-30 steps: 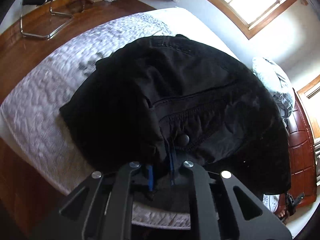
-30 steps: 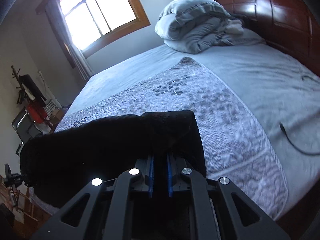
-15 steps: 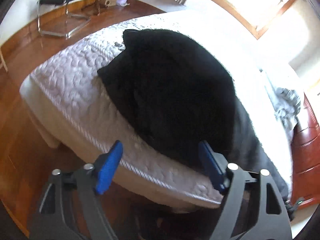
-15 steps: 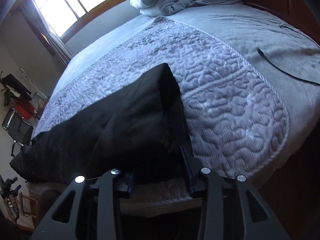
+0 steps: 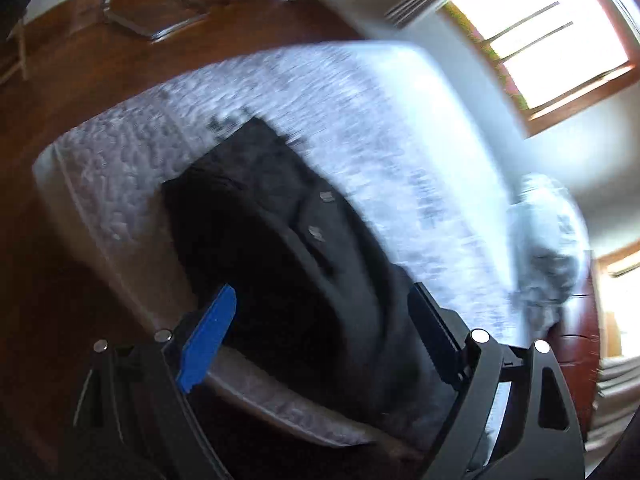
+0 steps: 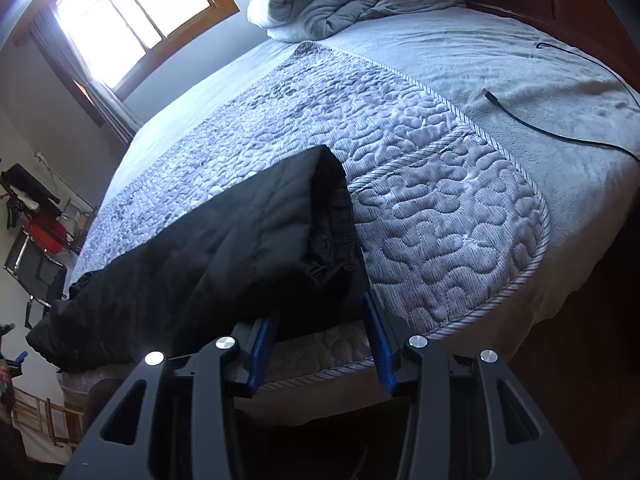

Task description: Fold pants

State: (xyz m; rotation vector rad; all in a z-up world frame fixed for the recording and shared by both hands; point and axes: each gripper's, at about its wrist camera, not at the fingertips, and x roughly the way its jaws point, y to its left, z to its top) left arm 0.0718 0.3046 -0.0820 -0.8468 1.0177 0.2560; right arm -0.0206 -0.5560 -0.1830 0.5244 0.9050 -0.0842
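The left gripper (image 5: 320,328), black-framed with blue pads, fills the bottom of the left wrist view with its fingers spread wide apart and nothing between them. Beyond them, in the middle of that blurred frame, the folded black fabric pants (image 5: 288,248) lie on the grey-white quilted bed runner (image 5: 360,128), close to the near edge of the bed (image 5: 420,64). Two small pale buttons show on the dark cloth. Brown wooden floor (image 5: 80,92) takes up the left side, a bright wood-framed window (image 5: 560,40) the upper right, and a heap of pale grey bedding (image 5: 548,240) the right.

The right gripper (image 6: 320,344) sits at the bottom of the right wrist view, its blue-padded fingers also parted and gripping nothing; the near end of the pants (image 6: 224,248) lies just beyond the tips, by the mattress edge. The black bundle stretches toward the lower left of the frame across the runner (image 6: 440,208). A thin black cable (image 6: 560,132) lies on the pale sheet at the right, well apart from the pants. Rumpled grey bedding (image 6: 328,0) is piled at the top centre, the window (image 6: 132,20) shines at the upper left, and a black chair (image 6: 36,272) stands at the left edge.
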